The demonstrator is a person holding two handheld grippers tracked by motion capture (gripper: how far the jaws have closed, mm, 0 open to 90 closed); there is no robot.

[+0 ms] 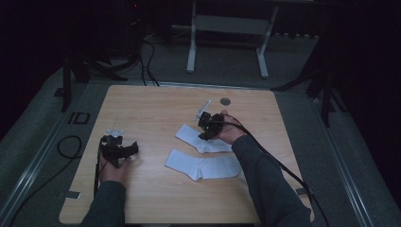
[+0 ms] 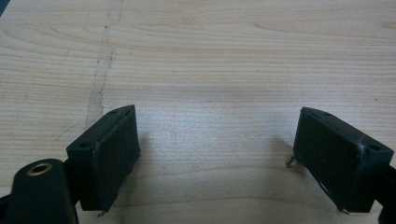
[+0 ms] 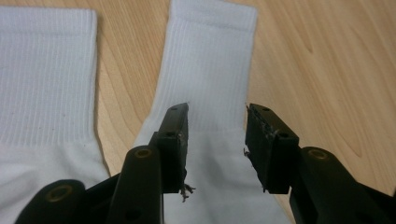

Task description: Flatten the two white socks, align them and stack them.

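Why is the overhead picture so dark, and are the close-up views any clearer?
High view: dim and underexposed, room nearly black; the table and two socks still read, detail soft. Left gripper view: bright, even light, wood grain sharp, soft shadows beside the left tool. Right gripper view: well lit, sock ribbing crisp, the right tool slightly soft near the lens.

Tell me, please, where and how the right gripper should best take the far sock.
Probably at the ankle, where the far sock narrows below its ribbed cuff. It lies flat on the table, so come from above. The right gripper already has its open jaws astride that part; closing there should pinch the cloth.
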